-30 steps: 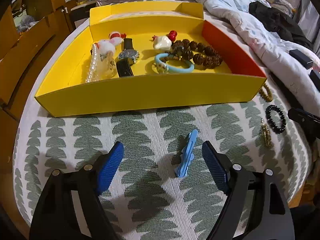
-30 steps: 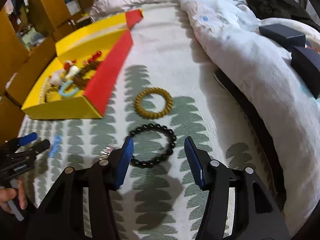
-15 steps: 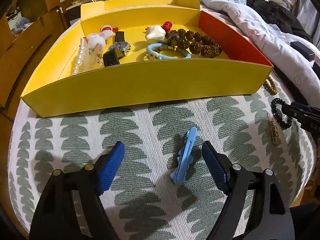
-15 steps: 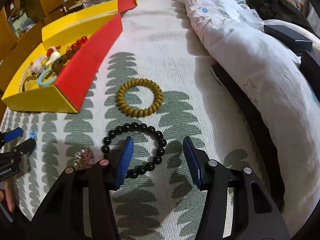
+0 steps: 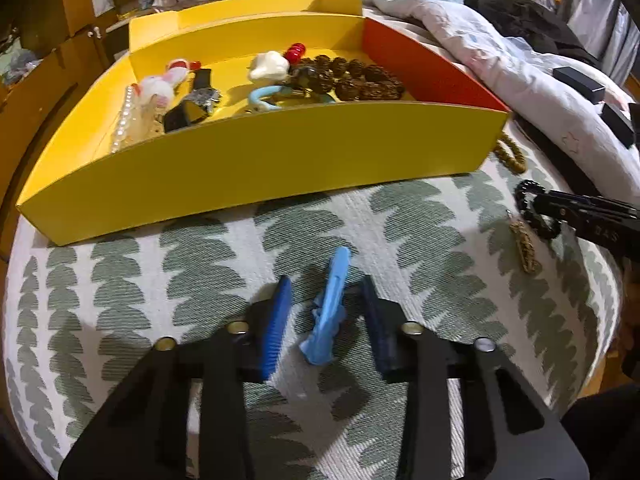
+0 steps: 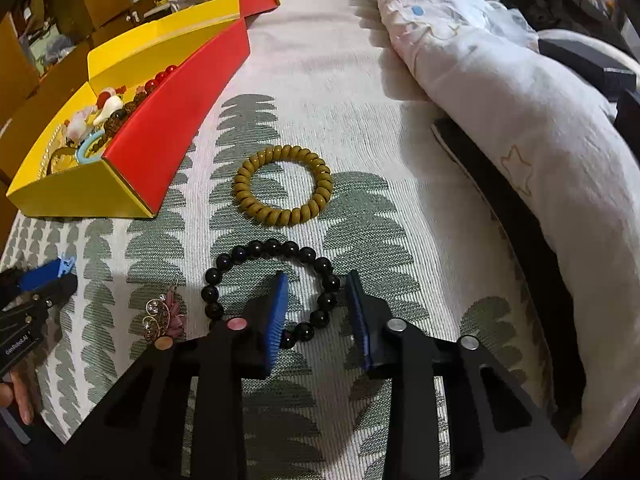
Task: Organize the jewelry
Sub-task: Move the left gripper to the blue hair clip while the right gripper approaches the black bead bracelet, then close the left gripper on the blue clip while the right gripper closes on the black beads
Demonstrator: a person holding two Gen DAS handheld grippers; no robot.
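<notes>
In the left wrist view, the left gripper [image 5: 325, 294] sits at the lower centre of the frame, its jaws closing around a blue hair clip [image 5: 329, 307] that lies between them on the leaf-patterned bedspread [image 5: 192, 264]. There is still a gap on both sides of the clip, so the pads are not pressing on it. Above, across the middle of the frame, stands the yellow box [image 5: 256, 168] with a red side wall; inside it lie a pearl strand [image 5: 122, 120], a watch [image 5: 196, 102], a light blue ring [image 5: 266, 96] and a brown bead bracelet [image 5: 356, 78].

In the right wrist view, the right gripper [image 6: 316, 300] is at the lower centre, jaws closing at a narrow spread over one side of the black bead bracelet [image 6: 272, 284]. The beads pass between the fingers, yet a gap shows on either side. Just above the bracelet lies an olive coil hair tie [image 6: 283, 185], apart from it. To the left of the bracelet rests a small gold earring [image 6: 160, 314]. The yellow box fills the upper left, and a white quilt [image 6: 520, 120] runs down the right side.
</notes>
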